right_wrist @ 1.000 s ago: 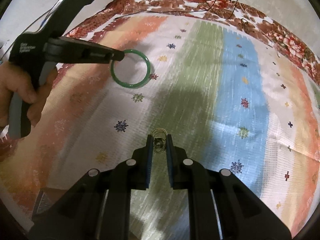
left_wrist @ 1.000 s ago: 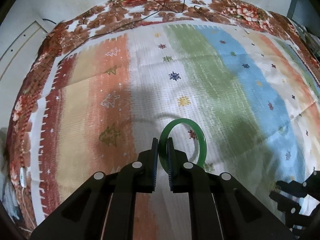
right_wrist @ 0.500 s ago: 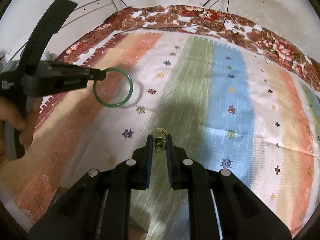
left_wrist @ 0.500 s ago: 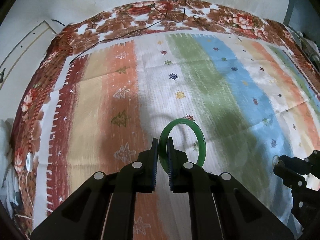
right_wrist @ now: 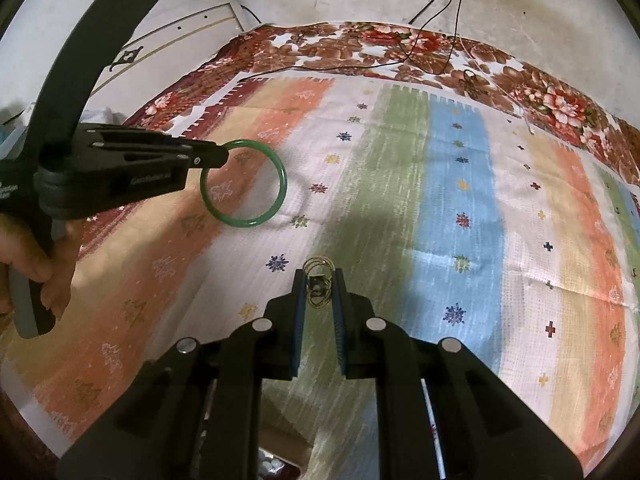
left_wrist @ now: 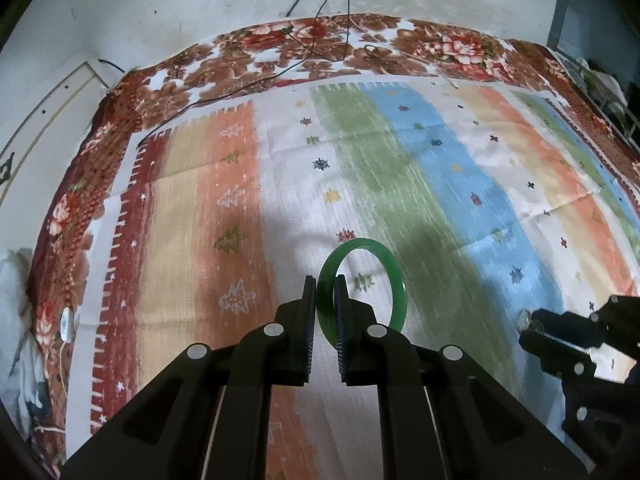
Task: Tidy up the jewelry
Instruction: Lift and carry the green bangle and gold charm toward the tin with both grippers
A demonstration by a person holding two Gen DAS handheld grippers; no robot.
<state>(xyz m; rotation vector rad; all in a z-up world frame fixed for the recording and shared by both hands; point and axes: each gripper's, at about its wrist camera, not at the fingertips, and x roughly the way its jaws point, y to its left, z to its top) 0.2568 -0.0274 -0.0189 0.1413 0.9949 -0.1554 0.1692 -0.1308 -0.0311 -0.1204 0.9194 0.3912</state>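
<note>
White lettering on the side of the left gripper point(left_wrist: 324, 280) is too blurred to read. A striped cloth point(left_wrist: 440, 184) in orange, white, green and blue, dotted with small stars and trees, lies over a red-brown flowered blanket point(left_wrist: 452, 44) against a stained pale wall point(left_wrist: 200, 0) with black cables point(left_wrist: 320, 4) hanging at the far edge. The left gripper is clamped on a glossy green bangle point(left_wrist: 394, 276) held above the cloth's middle, while the right gripper point(right_wrist: 319, 280) pinches a small tangle of thin gold wire rings point(right_wrist: 318, 270) above the green stripe.
</note>
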